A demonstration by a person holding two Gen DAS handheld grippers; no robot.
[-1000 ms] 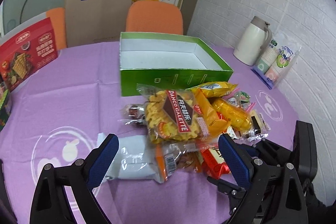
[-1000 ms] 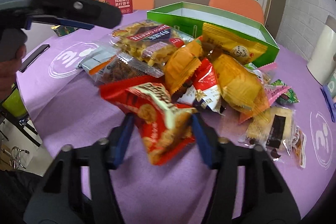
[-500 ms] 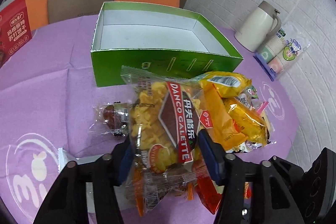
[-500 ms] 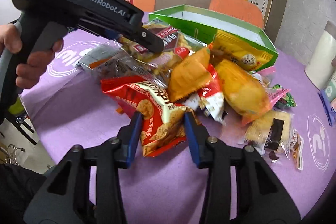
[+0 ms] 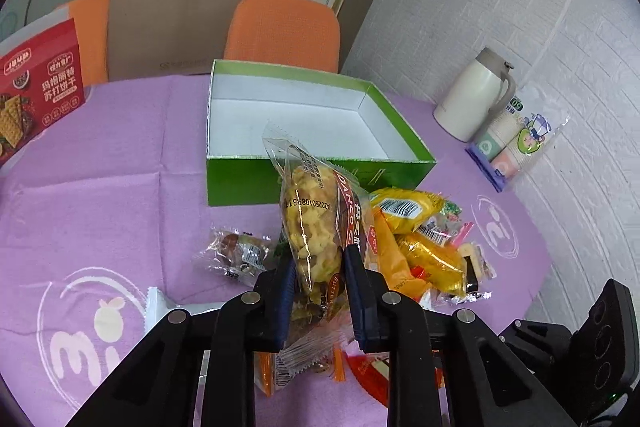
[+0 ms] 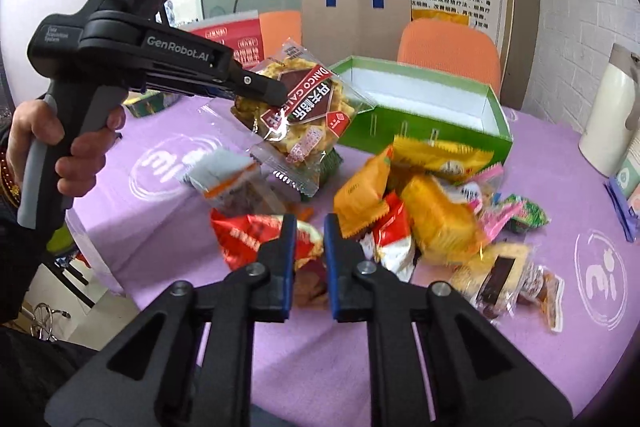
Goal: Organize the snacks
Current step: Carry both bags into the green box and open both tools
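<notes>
Above the purple tablecloth (image 5: 100,163), my left gripper (image 5: 320,281) is clamped on a clear bag of yellow biscuits (image 5: 316,227), with the bag standing up between my blue pads, clear of the cloth. From my right side I can see that same bag (image 6: 304,115) hanging in the air in front of the green box (image 6: 424,131), whose white inside is open to the top. My right gripper (image 6: 310,247) is pinched on a red snack packet (image 6: 248,239) at the near edge of the heap, and its pads are close together with the packet's crinkled edge between them; whether the packet is off the cloth I cannot tell. Yellow and orange packets (image 6: 436,223) lie piled beside it, near the box's front wall. A white jug (image 5: 476,95) stands well apart by the brick wall.
</notes>
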